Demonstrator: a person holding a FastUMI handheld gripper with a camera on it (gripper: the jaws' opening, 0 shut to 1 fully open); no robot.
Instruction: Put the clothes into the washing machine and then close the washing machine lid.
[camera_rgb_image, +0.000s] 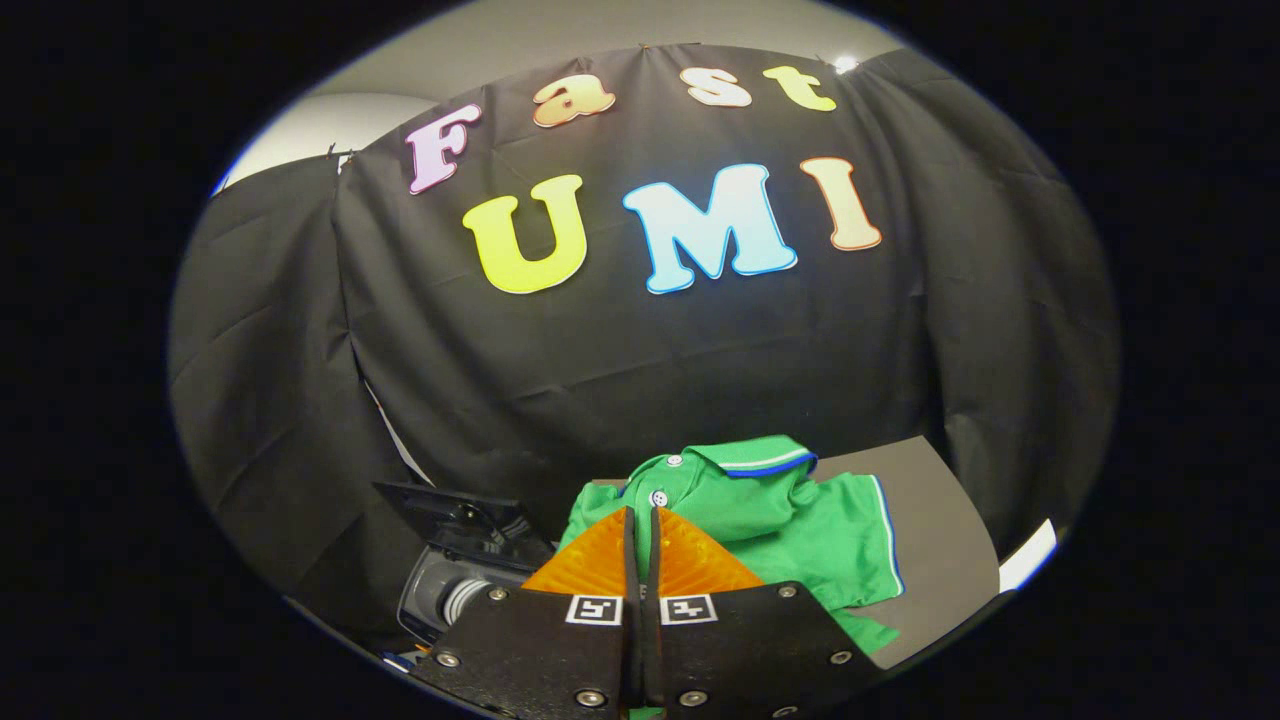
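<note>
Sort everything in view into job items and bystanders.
Job: green polo shirt with blue-trimmed collar; small dark washing machine with raised lid; claw, fingers nearly together over the shirt's placket.
Bystanders: grey table top; white sheet.

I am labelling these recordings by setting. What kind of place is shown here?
Probably a staged recording booth, not a real laundry room: black cloth wall, a green polo shirt on a table, a small washing machine beside it. The gripper looks shut, over the shirt.
</note>
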